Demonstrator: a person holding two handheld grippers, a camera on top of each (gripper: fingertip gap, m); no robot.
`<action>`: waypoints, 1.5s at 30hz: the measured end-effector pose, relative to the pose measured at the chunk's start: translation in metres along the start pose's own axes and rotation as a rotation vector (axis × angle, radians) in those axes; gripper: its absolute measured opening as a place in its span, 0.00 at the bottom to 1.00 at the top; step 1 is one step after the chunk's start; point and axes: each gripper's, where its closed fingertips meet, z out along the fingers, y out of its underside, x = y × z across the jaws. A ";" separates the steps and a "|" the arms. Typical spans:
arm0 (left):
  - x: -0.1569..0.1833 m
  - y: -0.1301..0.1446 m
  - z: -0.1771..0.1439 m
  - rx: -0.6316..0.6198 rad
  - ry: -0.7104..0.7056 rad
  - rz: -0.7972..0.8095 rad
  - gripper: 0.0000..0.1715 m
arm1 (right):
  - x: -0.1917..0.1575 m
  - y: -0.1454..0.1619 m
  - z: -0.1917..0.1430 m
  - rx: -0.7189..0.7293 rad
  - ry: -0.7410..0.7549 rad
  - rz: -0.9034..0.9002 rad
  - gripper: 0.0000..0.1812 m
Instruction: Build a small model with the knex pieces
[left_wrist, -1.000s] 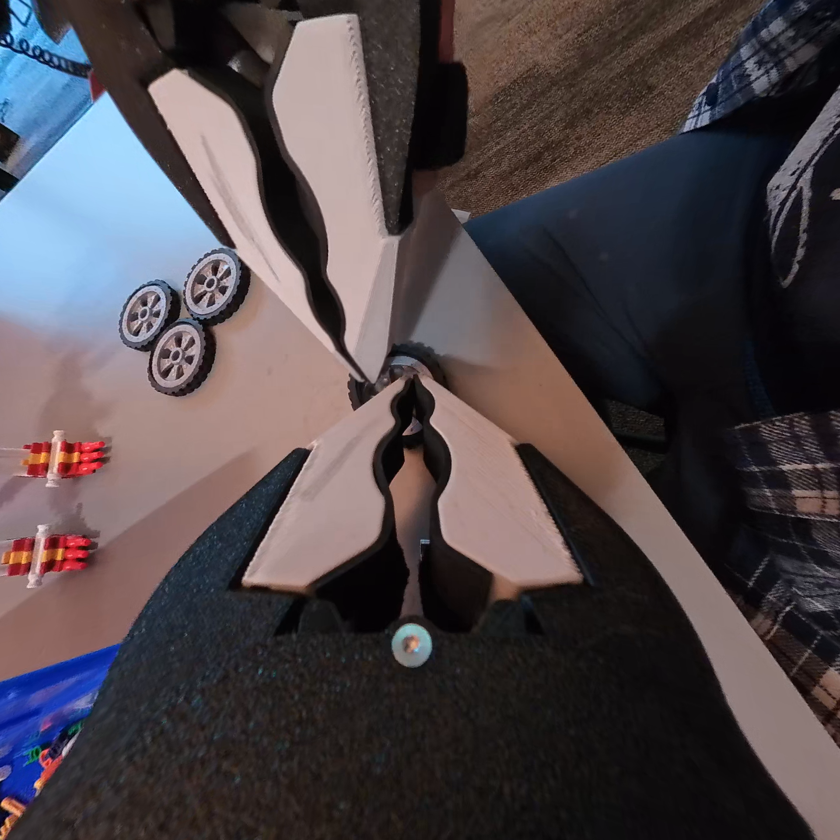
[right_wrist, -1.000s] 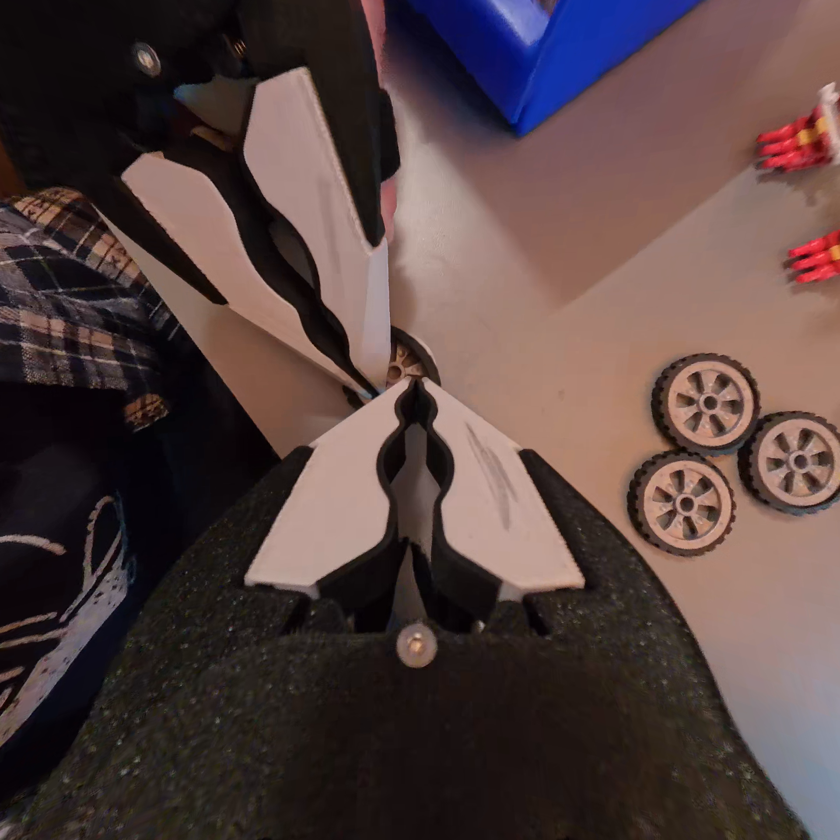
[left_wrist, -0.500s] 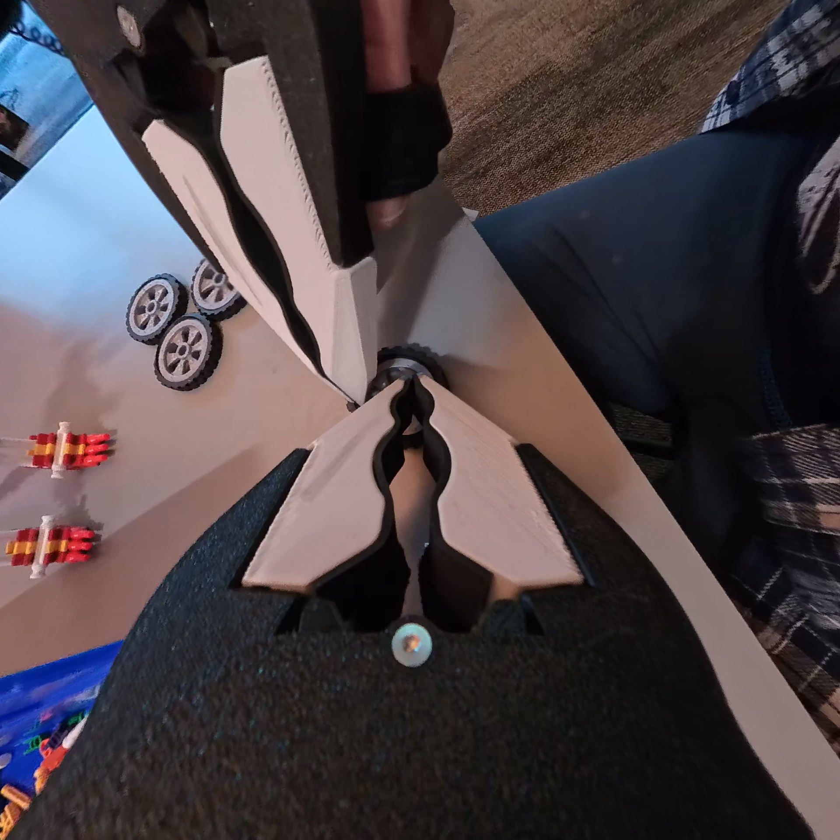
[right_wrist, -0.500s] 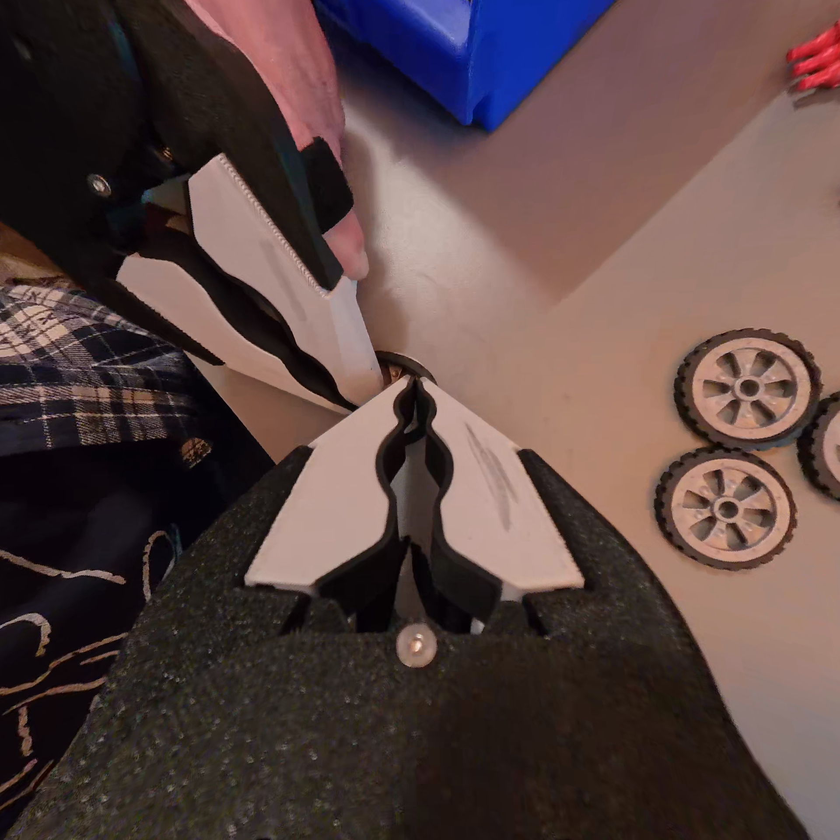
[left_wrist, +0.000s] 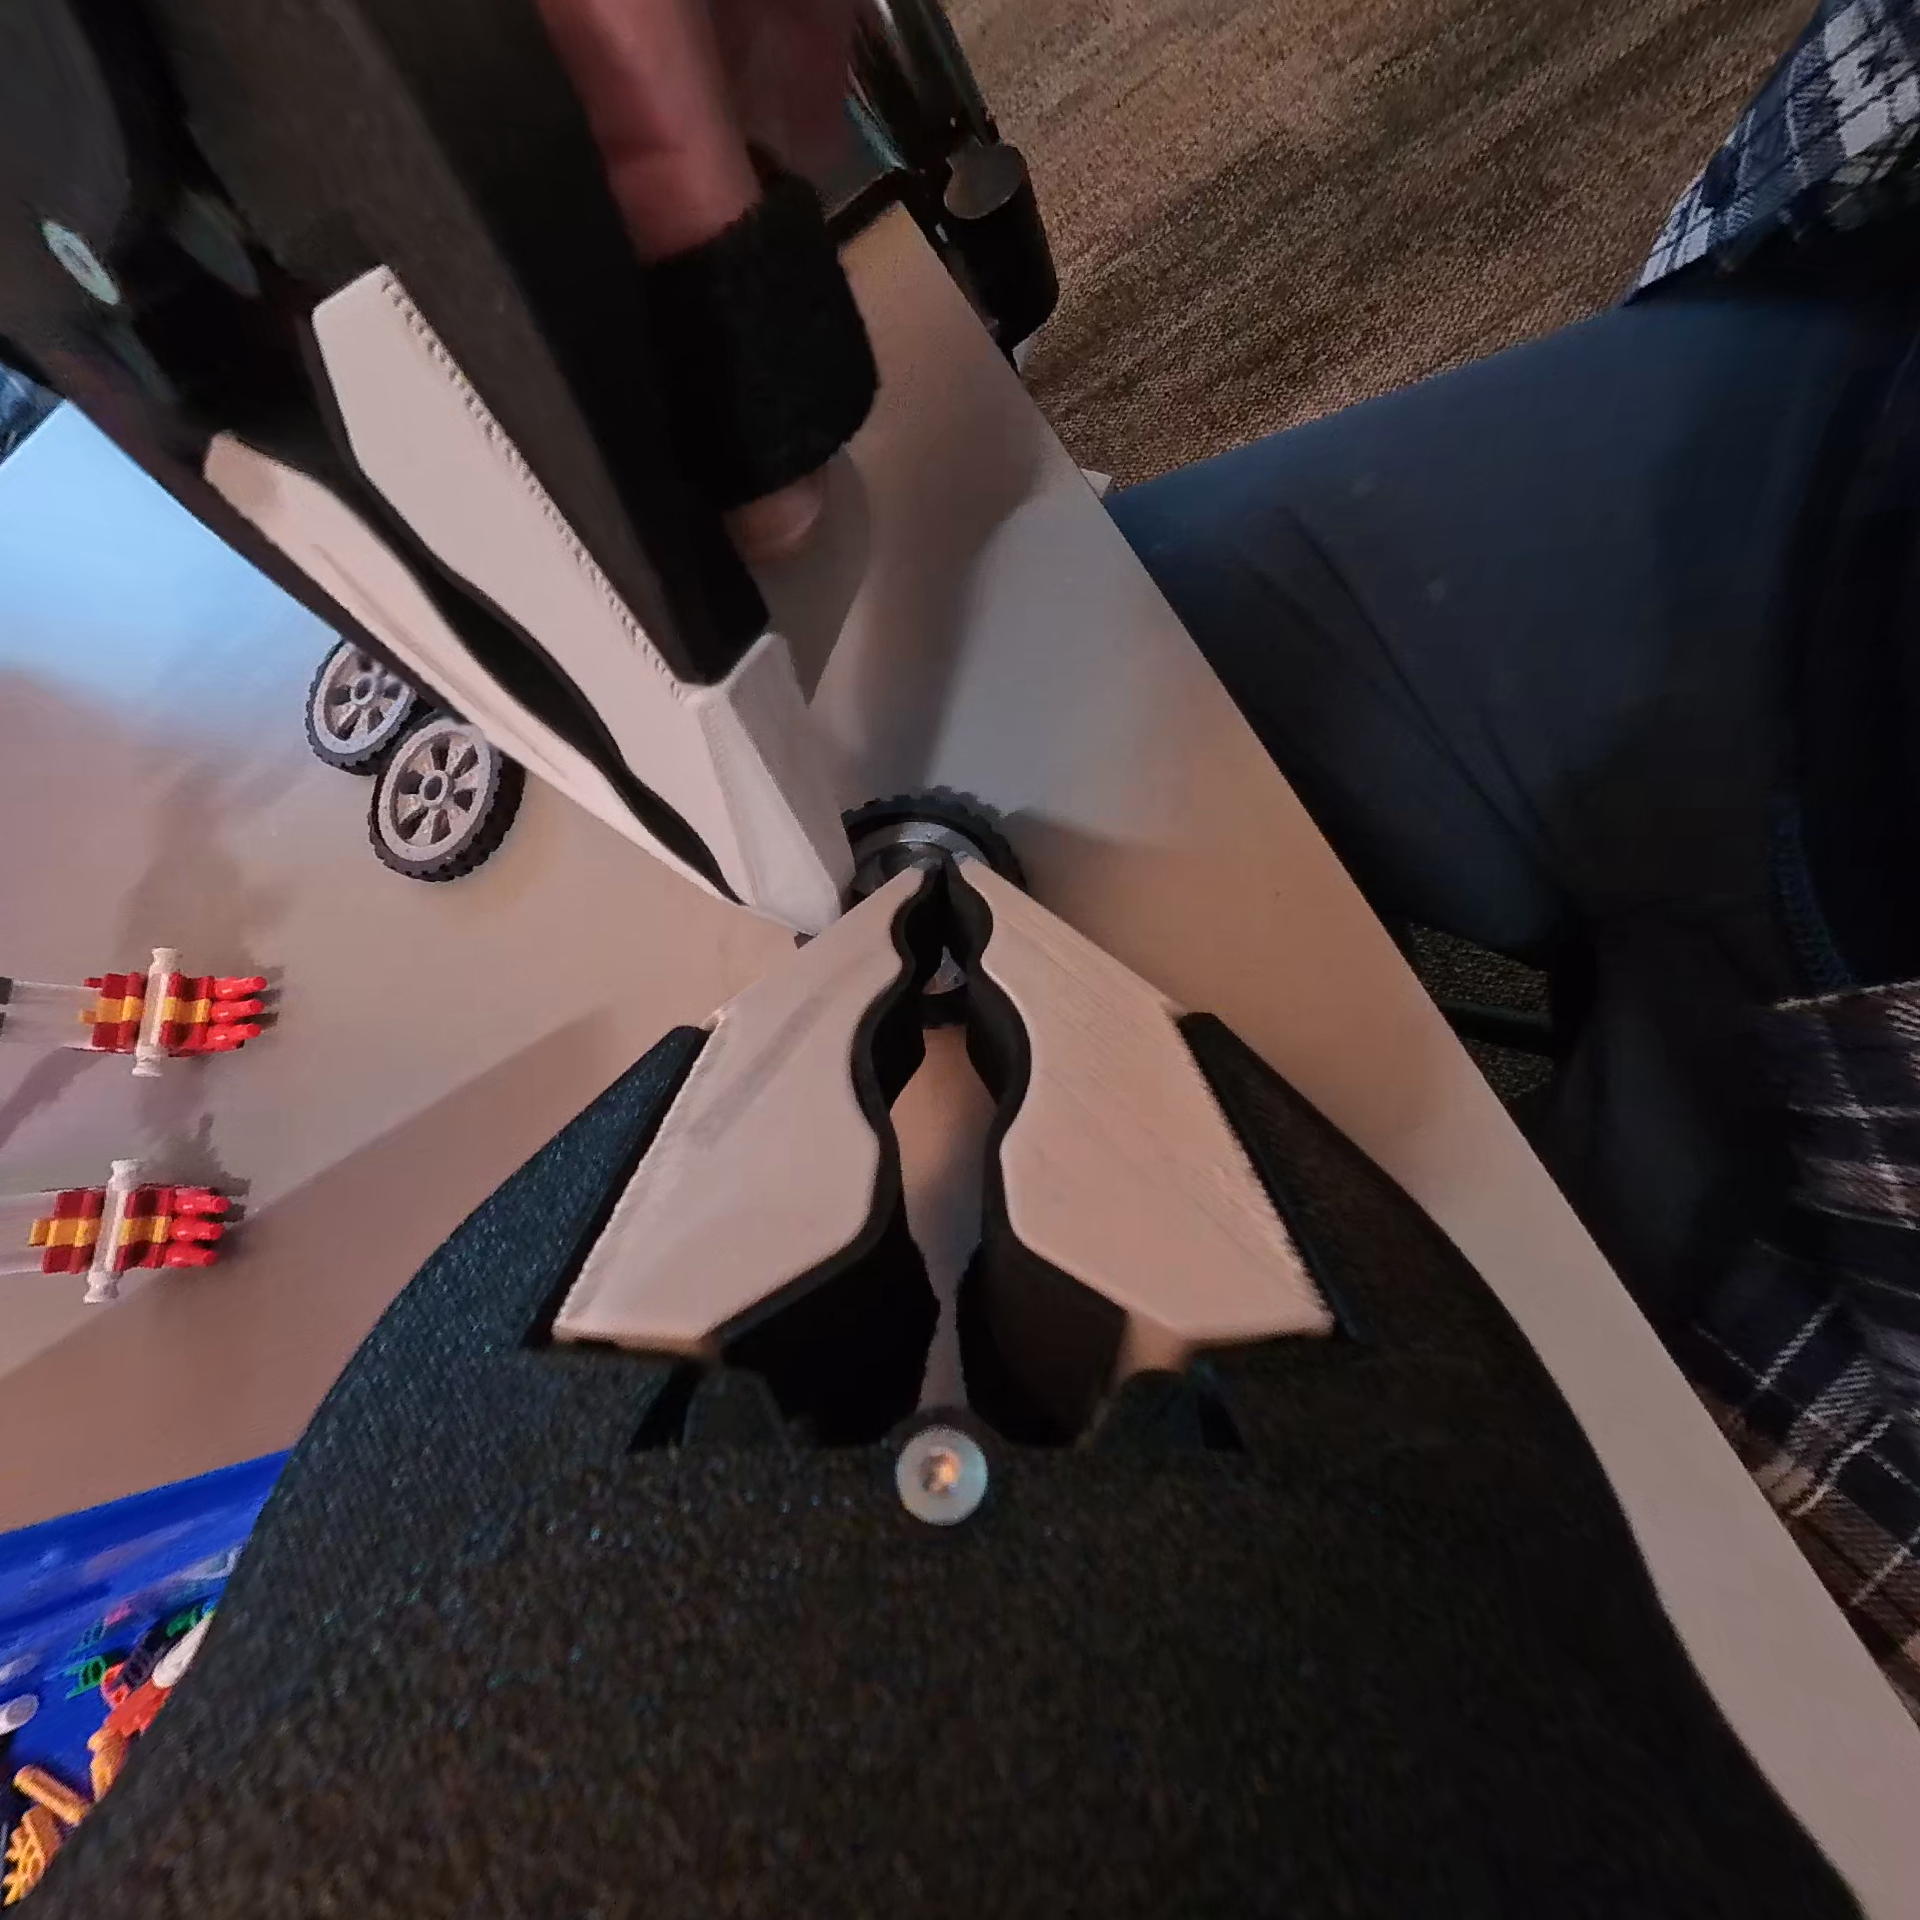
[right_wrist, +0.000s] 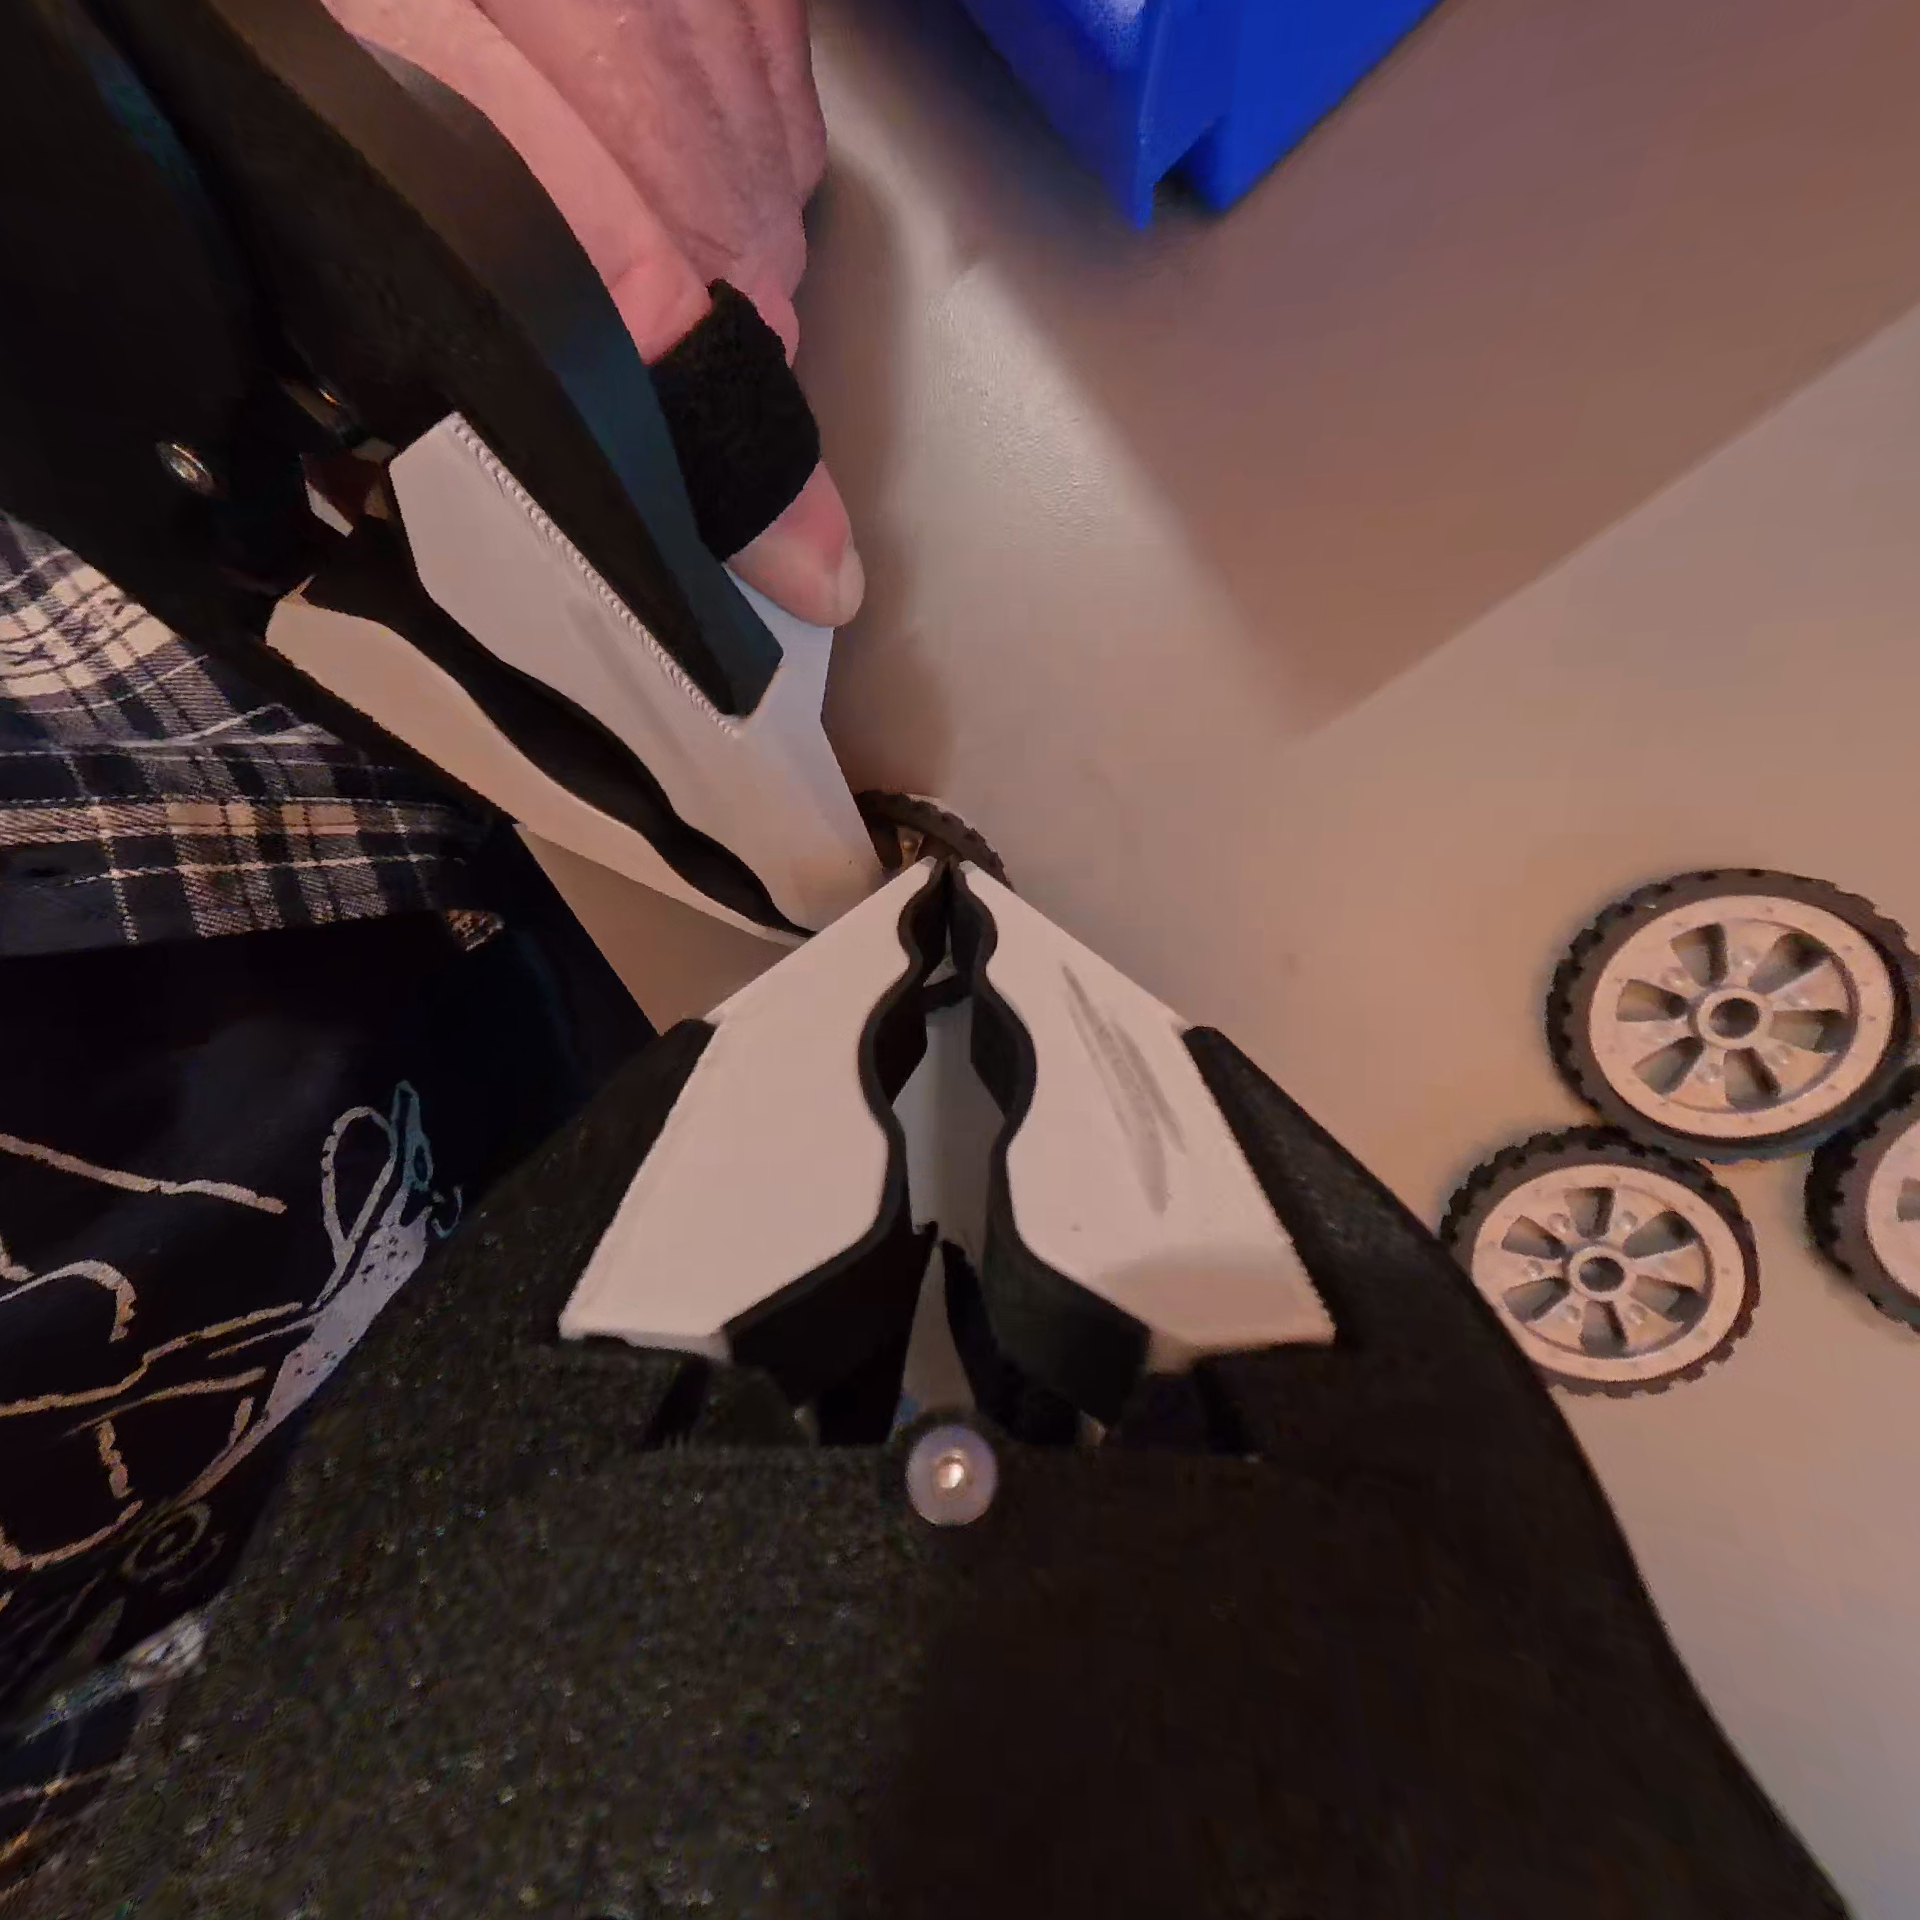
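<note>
Both grippers meet tip to tip at one wheel (left_wrist: 914, 821) near the table (left_wrist: 1195, 831) edge. Three more wheels (right_wrist: 1725, 1013) lie clustered farther in, two small brick pieces (left_wrist: 171, 1013) beyond them, a bin (right_wrist: 1174, 83) at the side.

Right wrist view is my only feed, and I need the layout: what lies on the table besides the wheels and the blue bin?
Observer: Two red-and-yellow pieces lie side by side, apart from the wheels.
Operator: I only see the bin's outside. Is anything in it?
Observer: Yes, small coloured parts lie inside the bin.
</note>
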 end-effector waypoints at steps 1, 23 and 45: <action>0.000 0.000 0.000 0.000 0.000 0.000 0.00 | 0.000 0.000 0.000 -0.013 -0.016 -0.001 0.00; -0.004 0.009 -0.009 -0.015 0.021 0.017 0.00 | -0.003 -0.001 0.002 0.001 -0.067 0.005 0.00; -0.005 0.009 -0.007 -0.029 0.015 -0.069 0.00 | -0.003 -0.002 -0.002 0.211 0.258 -0.096 0.00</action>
